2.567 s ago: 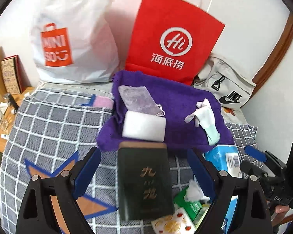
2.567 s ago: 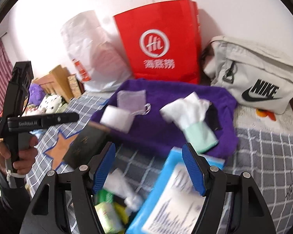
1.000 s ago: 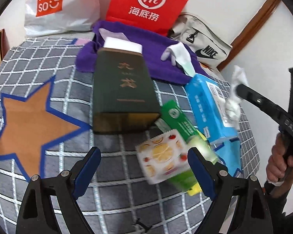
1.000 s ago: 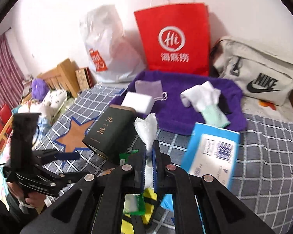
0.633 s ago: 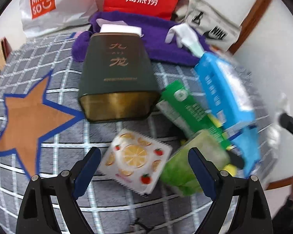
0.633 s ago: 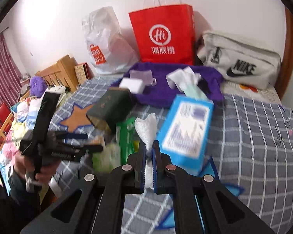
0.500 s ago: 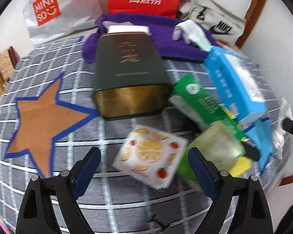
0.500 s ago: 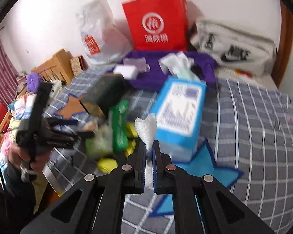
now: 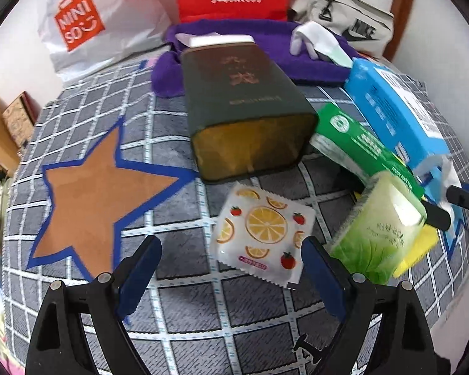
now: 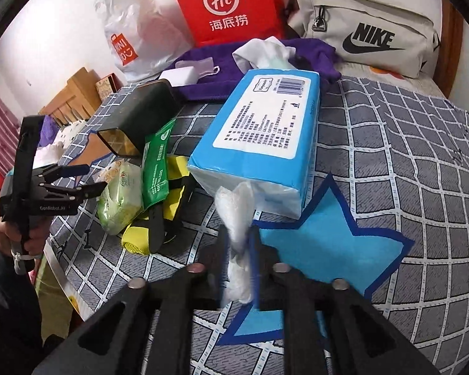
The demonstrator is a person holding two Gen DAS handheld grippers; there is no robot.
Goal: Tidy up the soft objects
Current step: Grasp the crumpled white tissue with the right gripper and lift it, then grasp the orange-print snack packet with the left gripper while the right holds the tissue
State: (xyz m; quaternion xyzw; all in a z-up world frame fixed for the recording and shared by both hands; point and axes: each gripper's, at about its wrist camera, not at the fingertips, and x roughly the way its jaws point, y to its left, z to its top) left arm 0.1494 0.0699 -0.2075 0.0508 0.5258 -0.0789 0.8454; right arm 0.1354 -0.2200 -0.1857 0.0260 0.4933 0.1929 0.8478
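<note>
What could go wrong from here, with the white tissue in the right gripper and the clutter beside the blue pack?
The right gripper is opening around the white tissue; it could drop near the bed's edge instead of being sorted. The left gripper, open over the fruit-print packet, might also nudge the green tissue pack beside it.

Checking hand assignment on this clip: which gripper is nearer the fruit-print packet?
Left. The left gripper hangs open just above the fruit-print packet, its right finger at the packet's edge. The right gripper, opening around a white tissue, sits beyond the green packs.
</note>
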